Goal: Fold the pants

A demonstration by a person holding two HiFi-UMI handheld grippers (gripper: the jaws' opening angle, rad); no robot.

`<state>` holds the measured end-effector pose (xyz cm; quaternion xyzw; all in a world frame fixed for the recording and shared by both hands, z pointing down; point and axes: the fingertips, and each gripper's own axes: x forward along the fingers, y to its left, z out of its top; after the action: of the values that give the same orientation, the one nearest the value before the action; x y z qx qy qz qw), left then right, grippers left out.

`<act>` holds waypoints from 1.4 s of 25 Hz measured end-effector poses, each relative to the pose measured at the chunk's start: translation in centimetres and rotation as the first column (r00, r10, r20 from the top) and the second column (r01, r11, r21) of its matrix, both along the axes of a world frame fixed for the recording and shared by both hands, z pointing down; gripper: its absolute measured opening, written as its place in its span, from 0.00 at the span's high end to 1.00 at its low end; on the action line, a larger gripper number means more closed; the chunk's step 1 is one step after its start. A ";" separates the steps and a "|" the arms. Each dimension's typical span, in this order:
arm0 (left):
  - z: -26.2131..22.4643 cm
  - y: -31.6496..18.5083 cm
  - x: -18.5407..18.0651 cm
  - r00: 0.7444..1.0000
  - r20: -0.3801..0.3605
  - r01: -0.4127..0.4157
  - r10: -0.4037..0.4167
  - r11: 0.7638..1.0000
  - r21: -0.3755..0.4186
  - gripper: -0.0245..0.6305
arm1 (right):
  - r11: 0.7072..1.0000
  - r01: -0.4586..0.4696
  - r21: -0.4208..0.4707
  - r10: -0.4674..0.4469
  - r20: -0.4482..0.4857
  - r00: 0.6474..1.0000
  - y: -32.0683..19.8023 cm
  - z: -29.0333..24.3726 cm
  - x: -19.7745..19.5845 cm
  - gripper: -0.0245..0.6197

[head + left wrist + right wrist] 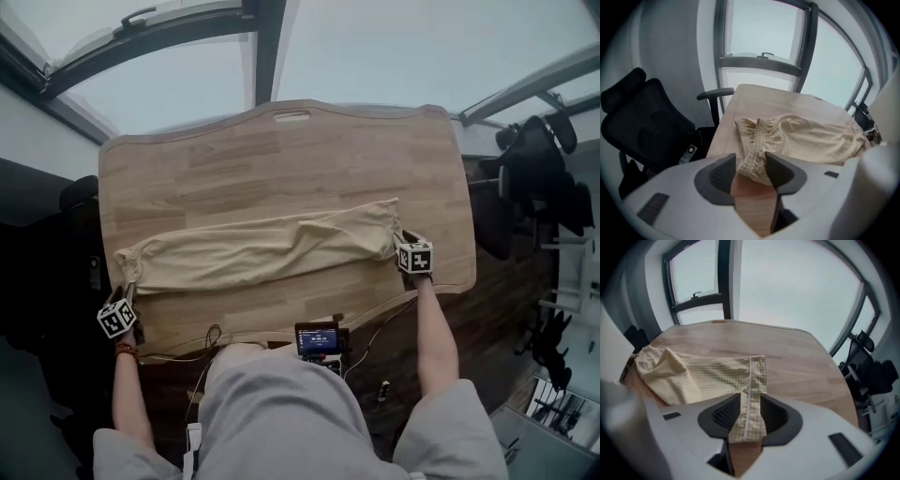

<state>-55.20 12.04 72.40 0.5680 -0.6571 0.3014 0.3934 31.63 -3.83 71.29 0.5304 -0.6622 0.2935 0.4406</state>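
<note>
Both straddling pants (258,251), left gripper (751,160), right gripper (750,403)

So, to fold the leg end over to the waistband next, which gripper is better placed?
Probably the right. The right gripper has the leg hem flat between its open jaws; the left gripper stands at the bunched waistband, the end to fold onto.

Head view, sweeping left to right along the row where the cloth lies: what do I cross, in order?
In order: left gripper at the waistband end → pants stretched across the table → right gripper at the leg hem → bare right end of the table.
</note>
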 end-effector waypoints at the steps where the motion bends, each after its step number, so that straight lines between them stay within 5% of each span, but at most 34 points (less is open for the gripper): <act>1: 0.2 -0.2 -0.1 1.000 -0.025 0.009 -0.009 1.000 0.001 0.65 | 1.000 -0.010 0.019 0.010 0.037 0.999 -0.8 0.1 0.3 0.75; 5: 2.3 -2.1 0.8 0.997 -0.062 0.037 -0.039 0.999 -0.032 0.63 | 0.998 -0.063 0.018 0.059 0.167 0.984 -4.1 1.0 0.7 0.66; 10: 3.5 -2.1 1.0 0.995 -0.037 0.091 -0.093 0.994 -0.068 0.62 | 0.991 -0.131 -0.039 0.136 0.180 0.974 -3.8 3.4 1.0 0.61; 12: 3.5 -1.9 1.0 0.994 -0.022 0.100 -0.102 0.991 -0.088 0.62 | 0.987 -0.152 -0.041 0.157 0.188 0.970 -4.0 3.4 0.7 0.66; 15: 3.4 -1.3 1.1 0.999 0.015 0.045 -0.044 0.987 -0.154 0.71 | 0.978 -0.182 -0.104 0.196 0.138 0.971 -3.7 3.4 1.5 0.87; 19: 3.4 -0.6 0.4 0.999 0.030 0.048 -0.044 0.985 -0.168 0.72 | 0.970 -0.209 -0.123 0.220 0.091 0.971 -3.3 3.1 3.8 0.91; 26: 2.6 -0.6 1.7 0.998 0.065 -0.007 0.017 0.988 -0.156 0.78 | 0.979 -0.172 -0.113 0.191 0.178 0.965 -3.5 2.4 2.6 0.91; 27: 2.7 -0.5 1.8 0.998 0.058 -0.009 0.018 0.987 -0.160 0.78 | 0.983 -0.159 -0.094 0.175 0.206 0.963 -3.7 2.2 2.2 0.89; 30: 2.8 -0.4 1.8 0.999 0.044 -0.013 0.020 0.987 -0.159 0.76 | 0.986 -0.142 -0.091 0.165 0.330 0.930 -4.3 2.1 0.8 0.61; 31: 2.8 -0.5 1.8 0.999 0.045 -0.009 0.016 0.988 -0.155 0.76 | 0.984 -0.140 -0.107 0.168 0.338 0.926 -4.2 2.5 0.6 0.60; 35: 2.9 -0.6 1.8 0.998 0.066 0.015 -0.006 0.990 -0.144 0.75 | 0.982 -0.152 -0.115 0.172 0.190 0.967 -4.1 3.8 0.8 0.74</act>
<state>-53.45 11.48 75.31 0.5245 -0.6491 0.3644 0.4133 32.42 -7.89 75.11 0.5282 -0.6420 0.4127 0.3722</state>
